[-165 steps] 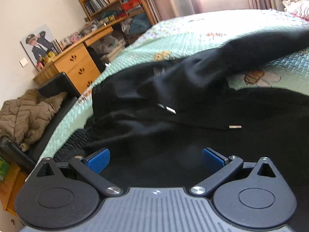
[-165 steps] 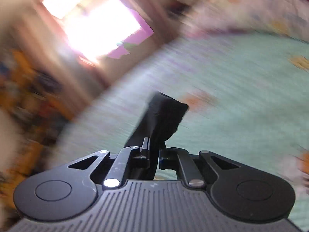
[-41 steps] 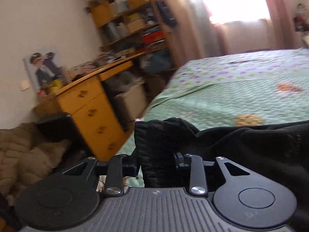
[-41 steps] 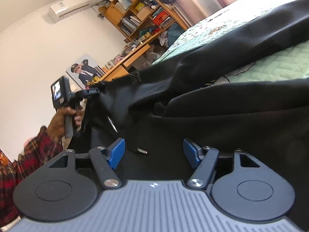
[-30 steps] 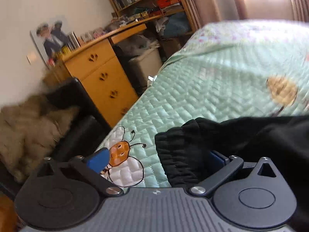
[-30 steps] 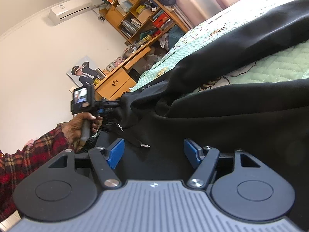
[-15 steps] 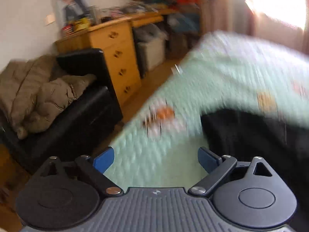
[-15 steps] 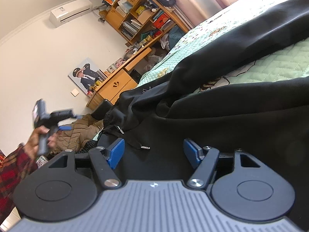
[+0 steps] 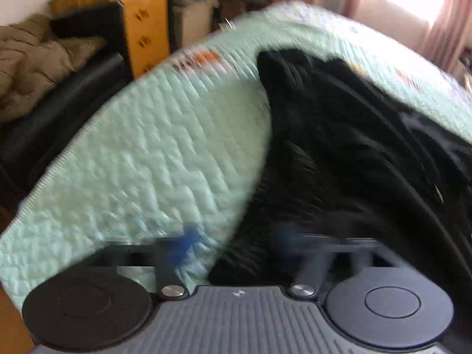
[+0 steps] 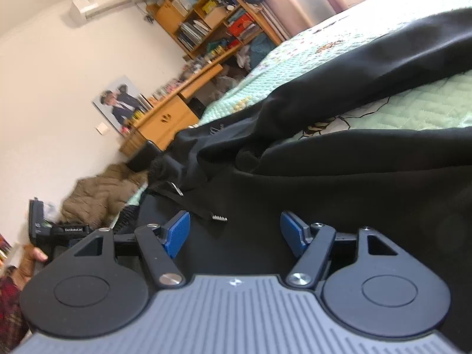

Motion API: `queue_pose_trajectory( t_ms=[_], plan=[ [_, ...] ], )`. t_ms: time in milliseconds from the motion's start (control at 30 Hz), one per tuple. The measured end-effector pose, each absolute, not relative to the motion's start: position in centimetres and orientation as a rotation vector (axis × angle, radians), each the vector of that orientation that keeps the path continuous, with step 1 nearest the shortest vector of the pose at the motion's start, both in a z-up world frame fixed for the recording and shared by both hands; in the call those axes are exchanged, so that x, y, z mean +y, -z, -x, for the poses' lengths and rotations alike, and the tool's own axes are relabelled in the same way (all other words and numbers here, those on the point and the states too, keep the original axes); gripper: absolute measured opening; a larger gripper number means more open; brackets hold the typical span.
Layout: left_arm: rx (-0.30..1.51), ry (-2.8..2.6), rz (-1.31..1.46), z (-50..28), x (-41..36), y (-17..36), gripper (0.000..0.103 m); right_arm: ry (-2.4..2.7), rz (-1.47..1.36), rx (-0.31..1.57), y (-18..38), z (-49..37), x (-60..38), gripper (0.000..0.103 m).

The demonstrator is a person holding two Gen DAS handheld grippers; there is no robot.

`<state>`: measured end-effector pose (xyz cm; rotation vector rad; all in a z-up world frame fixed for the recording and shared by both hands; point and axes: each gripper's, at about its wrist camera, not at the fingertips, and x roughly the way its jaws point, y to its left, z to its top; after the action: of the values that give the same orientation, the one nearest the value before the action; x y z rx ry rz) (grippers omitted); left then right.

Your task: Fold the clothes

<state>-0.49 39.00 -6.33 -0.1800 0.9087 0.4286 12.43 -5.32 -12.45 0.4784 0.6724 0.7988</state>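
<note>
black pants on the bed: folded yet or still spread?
Not folded. The black pants lie loosely spread on the green quilt, legs apart, waist bunched. The left gripper is closing around the ribbed waistband.

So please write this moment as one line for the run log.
task: fold clothes | left gripper: closing on black garment ribbed edge | right gripper: open over garment, nothing held | bedspread: garment unfolded

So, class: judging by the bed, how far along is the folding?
Done: nothing looks folded; the black garment lies rumpled on the bed. In hand: the left gripper is closing around its ribbed hem; the right gripper is open above the cloth. Left: every fold.
</note>
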Motion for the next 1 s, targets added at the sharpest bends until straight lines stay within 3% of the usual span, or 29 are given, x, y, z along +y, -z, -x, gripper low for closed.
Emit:
queue_pose_trajectory(
  t_ms=[33,67,167,300,467,533,567,600,667,733,1000],
  plan=[
    [0.923,-0.44,0.152,0.4,38.6,6.5,0.012,-0.776,-0.457,0.678,12.1,-11.9,-5.2,0.073],
    [0.936,-0.454,0.122,0.3,38.1,6.7,0.0,-0.755,-0.44,0.684,11.7,-11.3,-5.0,0.077],
    [0.948,-0.544,-0.007,1.1,37.8,6.7,0.0,-0.69,-0.35,0.697,10.4,-9.6,-3.9,0.082],
    [0.88,-0.532,0.111,3.8,39.0,6.5,0.0,-0.684,-0.174,0.625,8.2,-7.8,-0.9,0.083],
    [0.708,-0.415,0.219,6.4,37.4,4.5,0.008,-0.769,0.091,0.421,4.9,-8.1,6.0,0.083],
    [0.684,-0.299,0.199,5.7,34.9,4.1,0.017,-0.78,0.2,0.402,4.5,-9.2,9.3,0.081],
    [0.683,-0.245,0.184,5.2,33.6,4.1,0.019,-0.788,0.254,0.398,4.5,-9.8,10.9,0.073],
    [0.702,-0.212,0.165,4.4,32.4,4.7,0.02,-0.796,0.307,0.394,4.5,-10.4,12.5,0.056],
    [0.766,-0.219,0.149,2.6,31.6,6.7,0.02,-0.803,0.408,0.397,5.1,-11.0,15.2,0.038],
    [0.816,-0.259,0.174,1.8,31.8,8.7,0.018,-0.803,0.484,0.396,5.9,-11.3,17.2,0.036],
    [0.832,-0.295,0.138,3.4,30.4,8.6,0.018,-0.812,0.631,0.433,8.9,-13.6,21.2,0.033]
  ],
)
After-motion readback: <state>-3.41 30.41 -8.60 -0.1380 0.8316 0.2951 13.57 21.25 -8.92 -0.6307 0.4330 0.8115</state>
